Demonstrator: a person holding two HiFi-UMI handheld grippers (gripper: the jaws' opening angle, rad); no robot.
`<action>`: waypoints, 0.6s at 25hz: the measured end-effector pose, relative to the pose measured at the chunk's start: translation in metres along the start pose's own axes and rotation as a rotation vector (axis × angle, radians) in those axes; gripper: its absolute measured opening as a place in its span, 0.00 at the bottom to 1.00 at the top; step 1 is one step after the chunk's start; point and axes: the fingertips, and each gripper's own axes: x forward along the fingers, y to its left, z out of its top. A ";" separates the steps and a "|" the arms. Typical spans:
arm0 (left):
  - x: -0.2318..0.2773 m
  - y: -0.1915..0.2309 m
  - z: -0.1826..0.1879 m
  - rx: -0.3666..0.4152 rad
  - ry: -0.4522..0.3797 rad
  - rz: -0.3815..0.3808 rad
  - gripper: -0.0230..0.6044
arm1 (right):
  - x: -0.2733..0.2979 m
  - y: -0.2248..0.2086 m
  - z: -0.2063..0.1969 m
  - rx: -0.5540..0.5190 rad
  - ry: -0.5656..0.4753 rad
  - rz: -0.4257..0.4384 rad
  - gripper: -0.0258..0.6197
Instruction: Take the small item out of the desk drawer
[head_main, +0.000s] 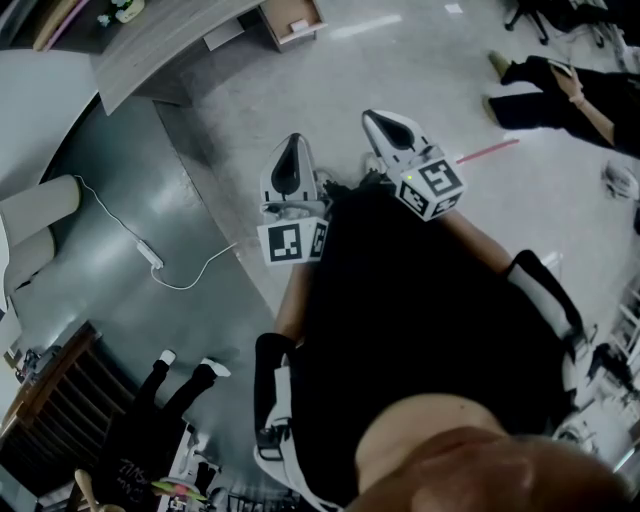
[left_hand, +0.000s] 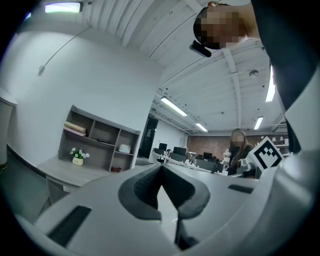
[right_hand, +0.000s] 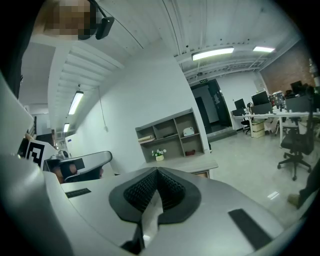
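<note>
Dark-clothed torso (head_main: 420, 300) fills the foreground. Left tongs (head_main: 290, 160) and right tongs (head_main: 392, 130) are both pressed together, empty. Well ahead, at the grey wooden bench (head_main: 170, 45) end, the open brown wooden drawer (head_main: 293, 22) seems to hold a small pale item (head_main: 299, 25), most in line with the left tongs.

white power strip (head_main: 150, 256) on grey floor (head_main: 130, 315); shelf unit (right_hand: 172, 131), potted flowers (right_hand: 159, 155), office chair (right_hand: 295, 145)

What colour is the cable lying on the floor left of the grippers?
White. The cable shows best in the head view.
</note>
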 end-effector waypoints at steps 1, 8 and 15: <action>-0.001 0.003 0.000 -0.002 0.002 -0.003 0.03 | 0.002 0.003 0.000 -0.002 0.000 -0.003 0.04; -0.018 0.027 0.000 -0.012 0.009 -0.037 0.03 | 0.014 0.027 -0.006 -0.008 -0.012 -0.043 0.04; -0.026 0.044 -0.003 -0.020 0.016 -0.055 0.03 | 0.029 0.043 -0.014 -0.003 -0.009 -0.052 0.04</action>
